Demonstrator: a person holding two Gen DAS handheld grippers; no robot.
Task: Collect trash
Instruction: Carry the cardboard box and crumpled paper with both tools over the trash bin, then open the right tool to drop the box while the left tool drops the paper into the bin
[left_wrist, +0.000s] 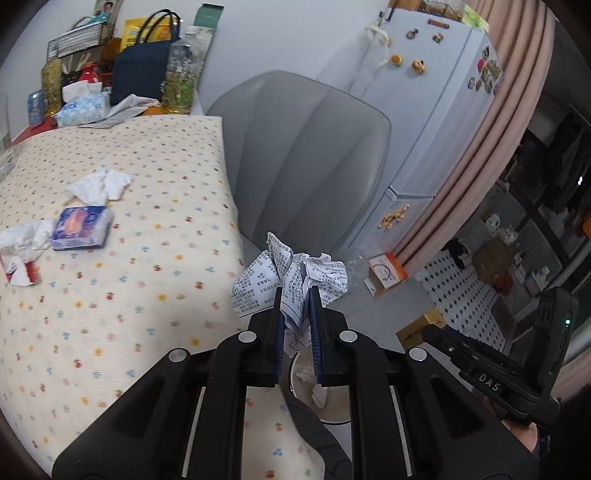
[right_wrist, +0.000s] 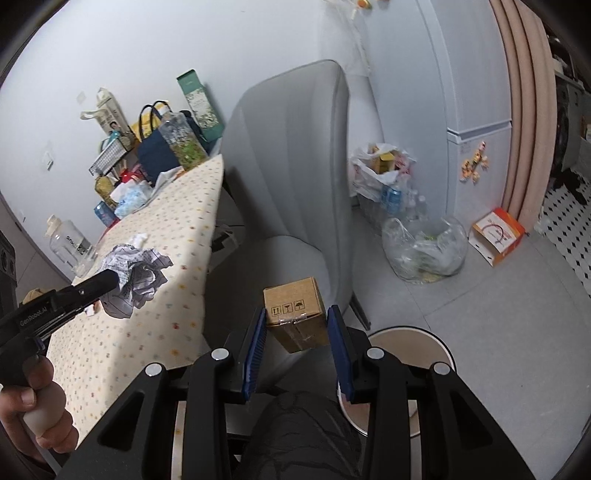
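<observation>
The right gripper's body reads "DAS" in the left wrist view; the left gripper's body reads "GenRobot.AI" in the right wrist view. The box (right_wrist: 297, 319) bears three small handling symbols; its other print is too small to read. The paper (left_wrist: 291, 284) is covered in dense print that cannot be read.

The left gripper (left_wrist: 298, 312) has its jaws nearly closed, clamped on the crumpled paper, which sticks out past the fingertips. It hangs off the right edge of the tabletop (left_wrist: 110, 295), in front of the grey chair (left_wrist: 306, 147). From the right wrist view the same paper (right_wrist: 135, 278) shows at the tip of the left gripper (right_wrist: 110, 277), over the tabletop's near right edge, with a hand (right_wrist: 33, 410) on the grip.

The right gripper (right_wrist: 297, 325) stands partly open, its blue pads pressed on both sides of the cardboard box, which is held tilted between the fingertips, above the chair seat. A white bin (right_wrist: 406, 339) stands on the floor just below and right of it; in the left wrist view the bin (left_wrist: 332, 402) sits under the left gripper, with a scrap inside.

On the tabletop lie crumpled tissues (left_wrist: 99, 186), a blue tissue pack (left_wrist: 81, 229) just beside them, and another tissue wad (left_wrist: 22, 243) at the left edge. A clear bag (right_wrist: 424, 247) of rubbish sits on the floor beyond the chair, near an orange box (right_wrist: 498, 236).
</observation>
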